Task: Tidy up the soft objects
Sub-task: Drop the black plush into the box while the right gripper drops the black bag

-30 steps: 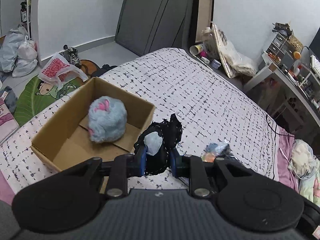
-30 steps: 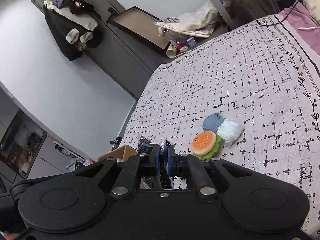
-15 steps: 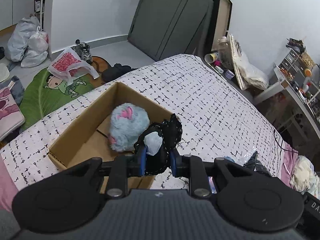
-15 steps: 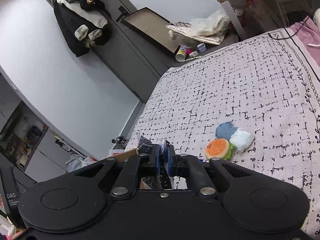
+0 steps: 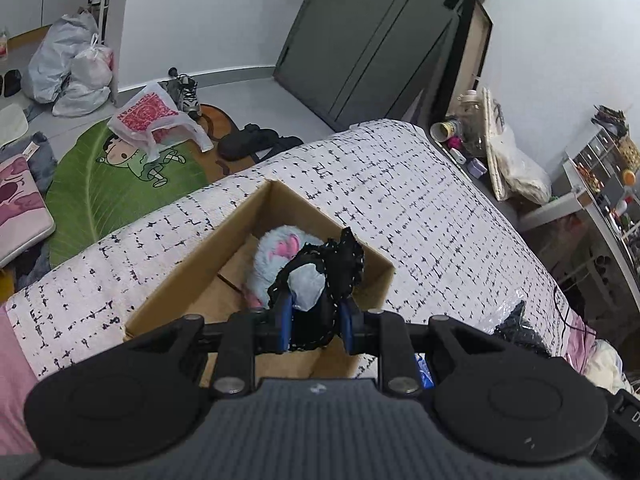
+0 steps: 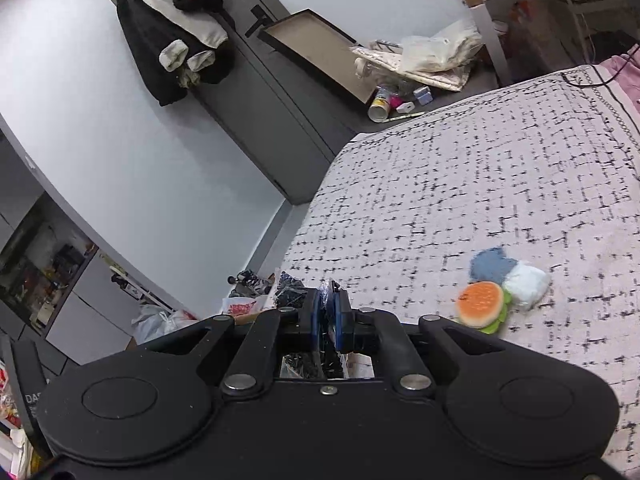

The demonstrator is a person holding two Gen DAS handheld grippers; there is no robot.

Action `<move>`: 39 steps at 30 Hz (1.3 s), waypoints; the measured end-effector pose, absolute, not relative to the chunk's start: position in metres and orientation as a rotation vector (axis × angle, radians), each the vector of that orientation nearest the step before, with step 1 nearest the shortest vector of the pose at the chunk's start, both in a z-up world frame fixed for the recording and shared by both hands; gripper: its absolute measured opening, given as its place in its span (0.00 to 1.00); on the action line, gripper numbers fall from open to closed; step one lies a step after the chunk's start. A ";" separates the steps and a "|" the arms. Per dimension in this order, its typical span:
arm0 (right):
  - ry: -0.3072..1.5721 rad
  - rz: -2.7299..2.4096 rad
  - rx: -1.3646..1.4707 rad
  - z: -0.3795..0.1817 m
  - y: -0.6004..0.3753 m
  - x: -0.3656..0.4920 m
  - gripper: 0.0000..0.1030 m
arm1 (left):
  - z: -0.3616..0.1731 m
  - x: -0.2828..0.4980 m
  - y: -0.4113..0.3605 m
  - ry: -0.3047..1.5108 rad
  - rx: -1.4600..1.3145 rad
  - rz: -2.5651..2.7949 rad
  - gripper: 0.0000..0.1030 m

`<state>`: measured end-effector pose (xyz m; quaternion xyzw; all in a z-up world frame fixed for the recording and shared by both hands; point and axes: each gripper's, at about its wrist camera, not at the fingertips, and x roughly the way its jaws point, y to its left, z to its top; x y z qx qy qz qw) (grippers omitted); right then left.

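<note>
Pinching a black lace-trimmed bundle (image 5: 320,280) with a pale blue patch, the left gripper (image 5: 316,322) hangs above the open cardboard box (image 5: 192,280), its blue-padded fingers (image 5: 285,320) pressed into the fabric from both sides. Inside the box lies a fluffy blue plush (image 5: 272,260) with pink markings, partly hidden behind the bundle. The box sits on the bed (image 5: 420,200), whose cover is white with black dashes.

On the floor beyond the bed lies a white plastic bag (image 5: 148,116) printed in red; its lettering is reversed and too distorted to read with confidence. It rests on a green leaf-shaped rug (image 5: 96,188) bearing a cartoon child.

The right gripper (image 6: 329,322) has its fingers nearly pressed together on a thin strip of clear crinkled wrapping (image 6: 330,292), which seems to hold something dark. To its right on the bed rest a hamburger plush (image 6: 480,304), a blue heart-shaped piece (image 6: 492,266) and a white fluffy piece (image 6: 526,284), all touching. At the left edge a dark part shows the letters "DA".
</note>
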<state>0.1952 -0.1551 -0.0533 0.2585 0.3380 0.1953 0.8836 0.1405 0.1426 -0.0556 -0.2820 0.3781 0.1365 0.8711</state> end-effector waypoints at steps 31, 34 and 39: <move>0.703 0.283 0.472 -0.050 -0.055 0.234 0.08 | -0.080 0.148 0.199 0.855 -0.700 0.315 0.37; 0.722 0.291 0.490 -0.054 -0.051 0.238 0.19 | -0.080 0.147 0.202 0.855 -0.696 0.322 0.39; 0.761 0.331 0.486 -0.061 -0.057 0.233 0.27 | -0.078 0.146 0.203 0.868 -0.663 0.336 0.54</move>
